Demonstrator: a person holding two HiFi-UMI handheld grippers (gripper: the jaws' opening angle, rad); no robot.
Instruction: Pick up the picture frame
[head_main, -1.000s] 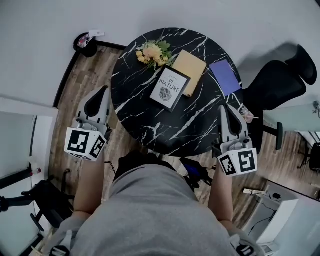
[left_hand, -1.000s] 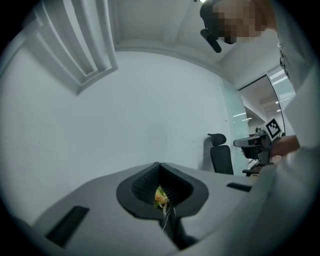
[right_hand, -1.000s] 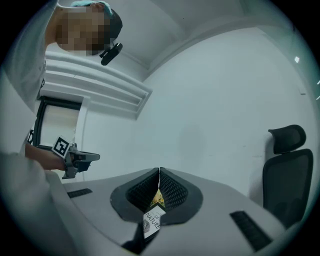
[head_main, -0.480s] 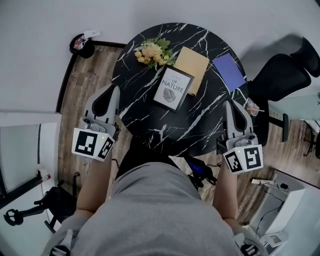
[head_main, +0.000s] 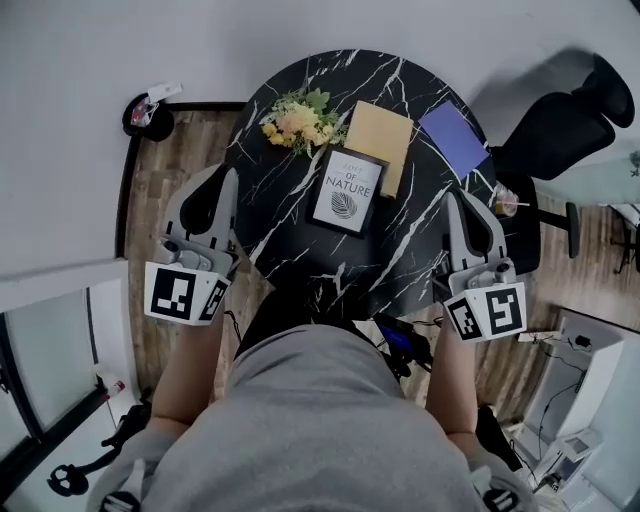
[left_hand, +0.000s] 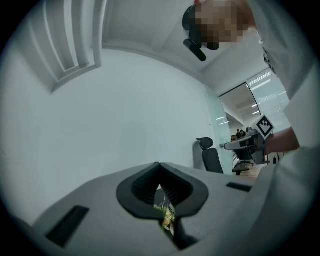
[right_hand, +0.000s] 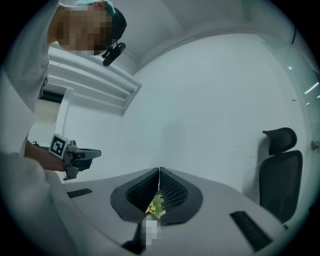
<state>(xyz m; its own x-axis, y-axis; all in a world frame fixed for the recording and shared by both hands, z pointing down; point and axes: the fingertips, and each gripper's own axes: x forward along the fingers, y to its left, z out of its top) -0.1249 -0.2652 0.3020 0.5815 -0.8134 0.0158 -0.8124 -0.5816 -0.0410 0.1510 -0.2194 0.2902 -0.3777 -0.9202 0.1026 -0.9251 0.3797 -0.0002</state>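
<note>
The picture frame (head_main: 347, 191), black-edged with a white leaf print, lies flat near the middle of the round black marble table (head_main: 300, 270). My left gripper (head_main: 232, 172) hovers at the table's left edge, jaws shut and empty. At the table's right edge my right gripper (head_main: 452, 193) is likewise shut on nothing. Both sit well short of the frame. In the left gripper view the left gripper (left_hand: 159, 164) has its tips meeting, with a bit of the flowers (left_hand: 166, 215) showing below. The right gripper (right_hand: 159, 169) looks the same in its own view.
A bunch of yellow flowers (head_main: 297, 120), a tan book (head_main: 378, 135) and a purple booklet (head_main: 455, 140) lie beyond the frame. A black office chair (head_main: 565, 125) stands at the right, a cup with a straw (head_main: 505, 205) beside it. White wall behind.
Both grippers have drifted forward to the table's edges, still shut. The head view has shifted slightly, so the table sits a little higher in the picture.
</note>
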